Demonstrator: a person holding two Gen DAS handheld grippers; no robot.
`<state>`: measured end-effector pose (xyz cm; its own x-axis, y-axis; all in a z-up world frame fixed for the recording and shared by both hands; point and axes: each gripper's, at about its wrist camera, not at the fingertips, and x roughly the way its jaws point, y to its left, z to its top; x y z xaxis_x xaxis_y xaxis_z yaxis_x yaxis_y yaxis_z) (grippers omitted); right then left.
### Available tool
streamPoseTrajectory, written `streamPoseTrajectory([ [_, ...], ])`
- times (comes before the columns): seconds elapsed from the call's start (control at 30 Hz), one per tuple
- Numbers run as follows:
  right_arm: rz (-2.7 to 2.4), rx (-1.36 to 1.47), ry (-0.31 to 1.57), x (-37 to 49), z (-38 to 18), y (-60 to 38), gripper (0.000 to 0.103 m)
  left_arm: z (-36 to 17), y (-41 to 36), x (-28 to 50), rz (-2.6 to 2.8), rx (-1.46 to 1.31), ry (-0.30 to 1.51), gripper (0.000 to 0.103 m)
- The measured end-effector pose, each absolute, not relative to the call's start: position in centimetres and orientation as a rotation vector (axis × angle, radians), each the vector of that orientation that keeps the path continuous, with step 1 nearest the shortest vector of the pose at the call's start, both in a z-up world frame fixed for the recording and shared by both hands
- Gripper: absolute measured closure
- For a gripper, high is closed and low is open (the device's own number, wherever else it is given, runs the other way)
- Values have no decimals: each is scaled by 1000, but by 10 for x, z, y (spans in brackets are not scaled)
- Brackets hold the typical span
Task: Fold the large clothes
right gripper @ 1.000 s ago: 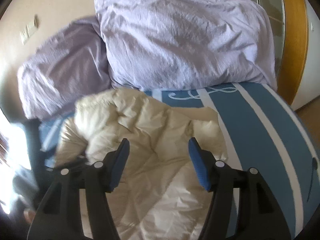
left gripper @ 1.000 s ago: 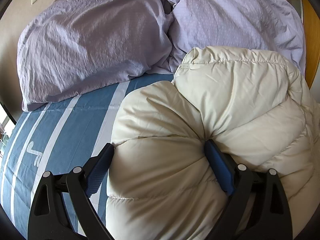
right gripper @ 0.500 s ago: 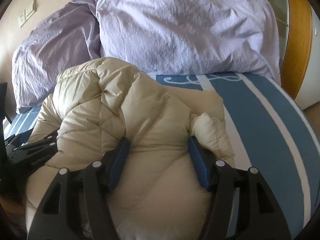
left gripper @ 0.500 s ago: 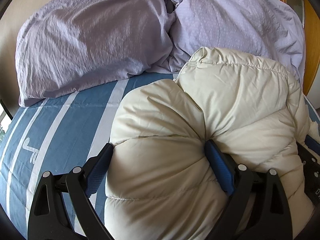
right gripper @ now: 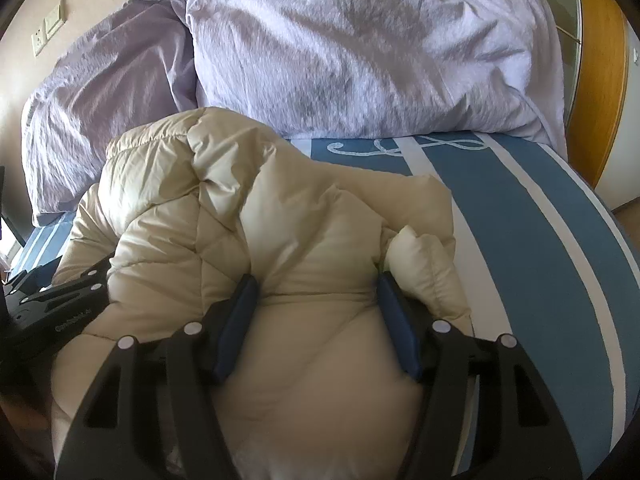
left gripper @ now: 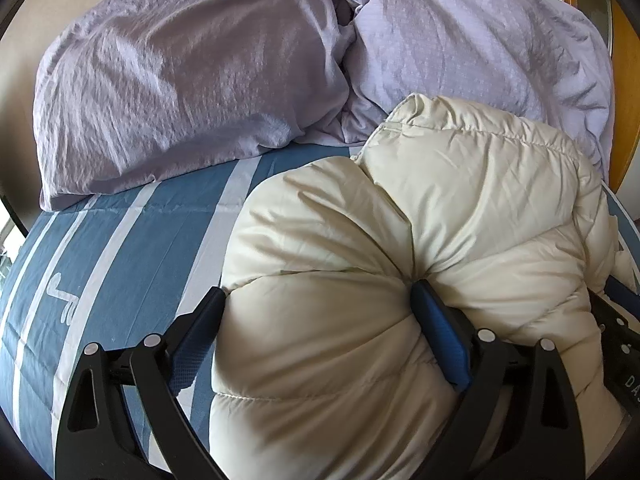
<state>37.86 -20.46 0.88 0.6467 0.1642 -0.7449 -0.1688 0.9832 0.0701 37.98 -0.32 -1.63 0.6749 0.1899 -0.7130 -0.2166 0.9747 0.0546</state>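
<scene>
While we squeeze the puffy cream coat (left gripper: 460, 216) on the bed (left gripper: 132, 256), our left gripper (left gripper: 320, 320) holds a fat bulge of it, and our right gripper (right gripper: 316, 308) pinches another bulge beside it — both sets of jaws stand fairly wide because the stuffing is so thick. Past the coat lie two purple pillows (right gripper: 360, 48). We think the slippery cloth could pop out of the pads (right gripper: 240, 320) — then the fold would puff open again.
</scene>
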Motion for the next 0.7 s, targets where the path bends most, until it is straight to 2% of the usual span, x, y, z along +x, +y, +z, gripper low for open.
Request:
streamPoseTrajectory([
  [0.17,230,55,871,367,30,-224,37,-2,5,359,183,-56,813,8],
  [0.3,226,143,858,352,54,-259,16,12,26,327,117,-120,816,8],
  [0.33,229,155,862,351,56,-265,14,14,32,321,108,-134,819,8],
  [0.5,324,293,982,353,45,-291,9,10,54,304,29,-253,873,8],
  [0.7,426,402,1090,356,20,-290,9,-9,64,306,-58,-403,943,8],
])
